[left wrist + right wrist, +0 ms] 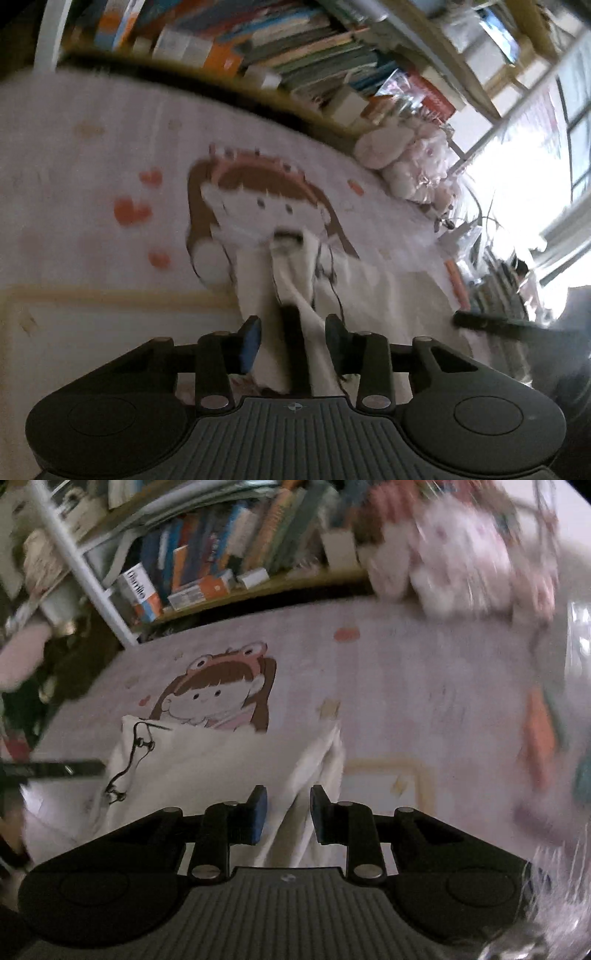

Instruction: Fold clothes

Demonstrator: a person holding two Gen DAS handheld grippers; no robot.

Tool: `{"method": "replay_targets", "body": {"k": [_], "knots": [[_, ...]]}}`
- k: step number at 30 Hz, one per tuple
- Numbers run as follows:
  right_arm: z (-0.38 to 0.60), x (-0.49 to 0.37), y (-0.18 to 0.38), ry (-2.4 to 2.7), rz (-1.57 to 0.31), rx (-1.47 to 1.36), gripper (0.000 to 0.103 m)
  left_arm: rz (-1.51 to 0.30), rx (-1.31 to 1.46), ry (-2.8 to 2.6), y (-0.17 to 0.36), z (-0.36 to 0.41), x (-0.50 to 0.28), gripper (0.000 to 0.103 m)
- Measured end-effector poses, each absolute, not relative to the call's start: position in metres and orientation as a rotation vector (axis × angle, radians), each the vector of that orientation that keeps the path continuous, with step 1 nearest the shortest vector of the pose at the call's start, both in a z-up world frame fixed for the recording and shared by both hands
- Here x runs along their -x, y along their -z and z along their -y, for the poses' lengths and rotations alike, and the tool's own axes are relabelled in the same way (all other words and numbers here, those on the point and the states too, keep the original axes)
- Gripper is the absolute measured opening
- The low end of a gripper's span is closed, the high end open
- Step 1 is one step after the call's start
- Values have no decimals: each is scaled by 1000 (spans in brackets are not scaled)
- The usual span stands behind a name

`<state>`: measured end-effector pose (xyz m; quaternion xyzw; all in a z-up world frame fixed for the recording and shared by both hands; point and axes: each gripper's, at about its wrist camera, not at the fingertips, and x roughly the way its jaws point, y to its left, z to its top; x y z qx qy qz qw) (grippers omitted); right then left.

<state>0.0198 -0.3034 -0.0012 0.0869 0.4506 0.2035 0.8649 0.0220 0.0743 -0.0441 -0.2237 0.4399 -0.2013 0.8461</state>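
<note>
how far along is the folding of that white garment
Early. Done: the white garment lies on the cartoon-print bedsheet. In hand: cloth runs between the open fingers of the left gripper and the right gripper; neither is visibly clamped. Left: no neat fold shows, and the garment is bunched, so the folding itself remains.

A home bedroom, likely a child's. A pink sheet (406, 686) printed with a cartoon girl (218, 694) and hearts covers the near surface. At its far edge runs a low shelf of books (221, 550), and plush toys (413, 162) lie far right, near a bright window (517, 177).
</note>
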Motion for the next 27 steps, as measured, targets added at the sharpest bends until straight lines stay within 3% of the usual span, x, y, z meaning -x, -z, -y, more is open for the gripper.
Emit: {"method": "replay_targets", "body": {"k": [1, 2, 7, 12, 17, 20, 23, 27], "knots": [[301, -20, 7, -414, -951, -176, 18, -941, 496, 432, 49, -71, -22, 10], [299, -21, 13, -402, -952, -164, 13, -944, 520, 437, 50, -68, -22, 3], [299, -28, 25, -382, -949, -193, 10, -779, 661, 445, 18, -77, 3, 2], [291, -31, 30, -403, -935, -197, 10, -917, 763, 285, 78, -97, -3, 6], [288, -30, 27, -384, -932, -186, 11, -882, 668, 305, 63, -94, -5, 16], [292, -26, 22, -369, -923, -214, 17, -872, 627, 313, 56, -96, -6, 20], [299, -18, 15, -343, -907, -265, 32, -877, 628, 297, 51, -102, -4, 20], [307, -2, 8, -320, -899, -313, 39, -868, 581, 261, 40, -108, 6, 21]]}}
